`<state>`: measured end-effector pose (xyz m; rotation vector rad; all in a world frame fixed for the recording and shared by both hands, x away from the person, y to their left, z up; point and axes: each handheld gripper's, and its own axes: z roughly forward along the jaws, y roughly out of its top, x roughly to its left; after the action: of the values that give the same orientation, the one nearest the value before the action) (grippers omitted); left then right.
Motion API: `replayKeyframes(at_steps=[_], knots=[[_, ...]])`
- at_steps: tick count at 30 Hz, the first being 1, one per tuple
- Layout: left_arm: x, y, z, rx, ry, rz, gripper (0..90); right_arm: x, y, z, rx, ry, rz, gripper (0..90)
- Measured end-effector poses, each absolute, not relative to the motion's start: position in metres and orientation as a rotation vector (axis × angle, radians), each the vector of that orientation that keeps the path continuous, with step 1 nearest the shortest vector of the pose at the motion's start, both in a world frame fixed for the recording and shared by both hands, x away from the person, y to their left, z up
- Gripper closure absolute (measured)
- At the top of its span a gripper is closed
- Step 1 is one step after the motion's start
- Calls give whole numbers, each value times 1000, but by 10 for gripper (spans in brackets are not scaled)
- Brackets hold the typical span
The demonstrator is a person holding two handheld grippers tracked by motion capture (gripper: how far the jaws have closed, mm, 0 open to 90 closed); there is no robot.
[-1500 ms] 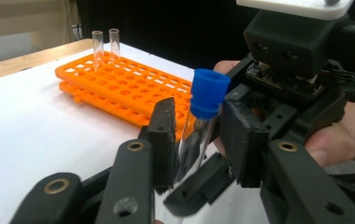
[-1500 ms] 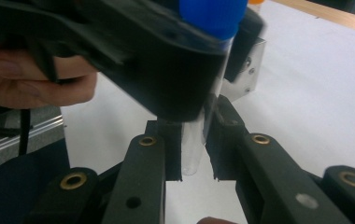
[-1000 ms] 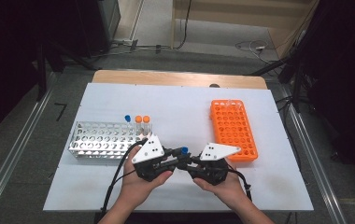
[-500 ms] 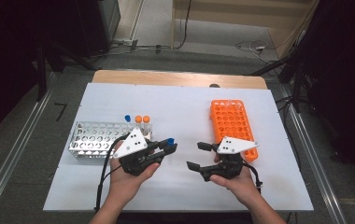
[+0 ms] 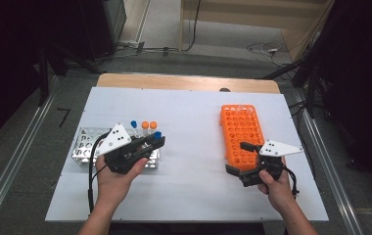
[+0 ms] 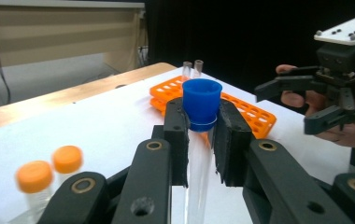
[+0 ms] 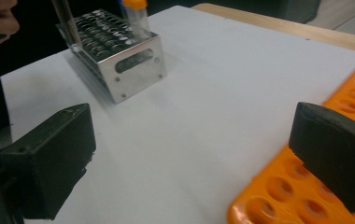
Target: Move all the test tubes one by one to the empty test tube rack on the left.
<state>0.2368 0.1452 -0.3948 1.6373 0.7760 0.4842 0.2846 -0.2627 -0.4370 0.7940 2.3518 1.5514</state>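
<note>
Orange-capped tubes [image 6: 49, 171] blurred, perhaps two.

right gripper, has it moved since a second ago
Yes. The right gripper has swung out to the right, away from the left gripper, and now sits at the orange rack, jaws just opened, empty.

Clear tube [image 6: 198, 158] with a blue cap [image 6: 202, 103], black jaws, orange rack [image 5: 243, 134], shiny silver rack [image 7: 119, 51], tubes with orange caps [image 5: 149, 125], white desk [image 5: 194, 117] with a light wooden edge, white plates on the grippers
</note>
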Motion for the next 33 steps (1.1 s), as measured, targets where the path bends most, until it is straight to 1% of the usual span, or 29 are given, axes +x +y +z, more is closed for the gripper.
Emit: replayKeyframes(at_steps=[7, 14, 18, 25, 33], knots=[[242, 167, -395, 1596, 835, 512, 773, 285, -293, -441, 875, 2307, 1528, 0], [244, 185, -393, 1570, 874, 554, 773, 280, -308, -444, 871, 2319, 1488, 0], [246, 195, -390, 1560, 890, 588, 773, 285, -317, -446, 900, 2298, 1498, 0], [256, 210, -393, 1540, 940, 629, 773, 288, -323, -449, 908, 2286, 1498, 0], [281, 220, -404, 1518, 1005, 664, 772, 291, -324, -454, 925, 2270, 1494, 0]])
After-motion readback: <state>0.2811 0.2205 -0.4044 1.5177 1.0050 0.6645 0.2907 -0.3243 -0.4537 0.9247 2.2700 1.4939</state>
